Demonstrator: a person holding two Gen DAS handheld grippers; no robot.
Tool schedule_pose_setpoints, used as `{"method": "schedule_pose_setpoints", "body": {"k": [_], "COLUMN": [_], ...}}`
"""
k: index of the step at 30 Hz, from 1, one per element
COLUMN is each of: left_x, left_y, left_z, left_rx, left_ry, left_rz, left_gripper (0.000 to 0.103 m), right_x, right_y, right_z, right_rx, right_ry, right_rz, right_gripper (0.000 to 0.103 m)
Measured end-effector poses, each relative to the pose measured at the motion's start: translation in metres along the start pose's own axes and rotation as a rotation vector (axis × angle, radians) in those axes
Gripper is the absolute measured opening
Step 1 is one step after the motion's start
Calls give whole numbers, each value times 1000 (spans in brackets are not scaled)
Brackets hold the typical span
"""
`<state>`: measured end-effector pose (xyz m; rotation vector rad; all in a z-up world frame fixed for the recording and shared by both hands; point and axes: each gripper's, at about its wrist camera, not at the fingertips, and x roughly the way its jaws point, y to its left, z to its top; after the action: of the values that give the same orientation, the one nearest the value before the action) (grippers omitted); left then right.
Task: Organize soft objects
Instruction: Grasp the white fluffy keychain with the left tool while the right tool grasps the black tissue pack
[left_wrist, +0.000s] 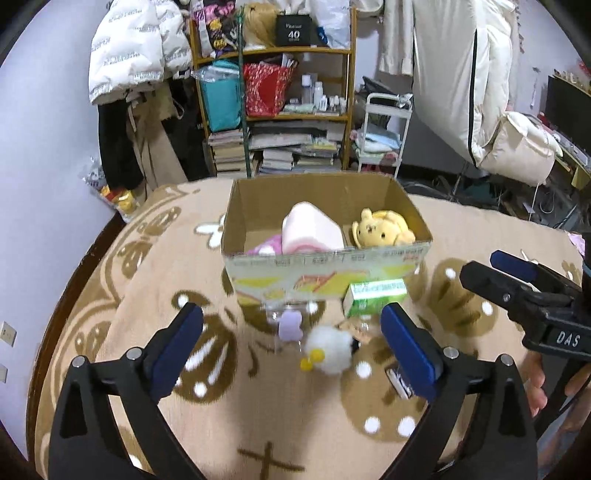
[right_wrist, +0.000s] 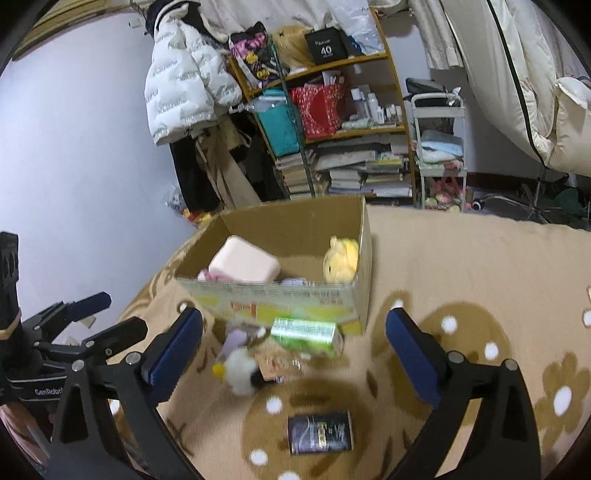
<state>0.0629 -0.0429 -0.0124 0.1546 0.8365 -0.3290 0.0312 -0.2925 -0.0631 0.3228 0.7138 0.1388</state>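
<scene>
A lived-in room of a home, most likely a bedroom, is shown. At the far side a wooden shelf (left_wrist: 275, 110) is crammed with stacked books, bottles and bags. A white puffer jacket (left_wrist: 129, 48) is hung to its left, and pale bedding (left_wrist: 476, 74) is draped at the far right. The near ground is covered by a beige patterned blanket (left_wrist: 280, 406), and a small white cart (right_wrist: 439, 147) is seen beside the shelf.

Tan blanket (left_wrist: 155, 258) with brown flowers, white dots. Brown cardboard box (left_wrist: 236, 221) (yellow-red print in front). Yellow plush (left_wrist: 382, 227), pink cushion (left_wrist: 314, 229), white fluffy toy (left_wrist: 328, 347), green carton (left_wrist: 373, 295).
</scene>
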Motion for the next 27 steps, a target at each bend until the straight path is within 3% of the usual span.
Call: {"method": "schedule_pose_setpoints", "body": {"k": [6, 17, 27], "left_x": [17, 65, 96], "left_y": [4, 26, 6], "left_z": [-9, -16, -17], "left_rx": [-35, -141, -93], "left_ry": [82, 207, 276], "left_rz": [13, -35, -88], "left_gripper": [97, 97, 97], "right_x": [13, 50, 79], "right_y": [-4, -12, -15], "right_z": [-17, -35, -50], "right_rx": [24, 20, 15], "right_ry": [112, 282, 406], "right_rz": [-1, -72, -83], "right_gripper": [103, 103, 103]}}
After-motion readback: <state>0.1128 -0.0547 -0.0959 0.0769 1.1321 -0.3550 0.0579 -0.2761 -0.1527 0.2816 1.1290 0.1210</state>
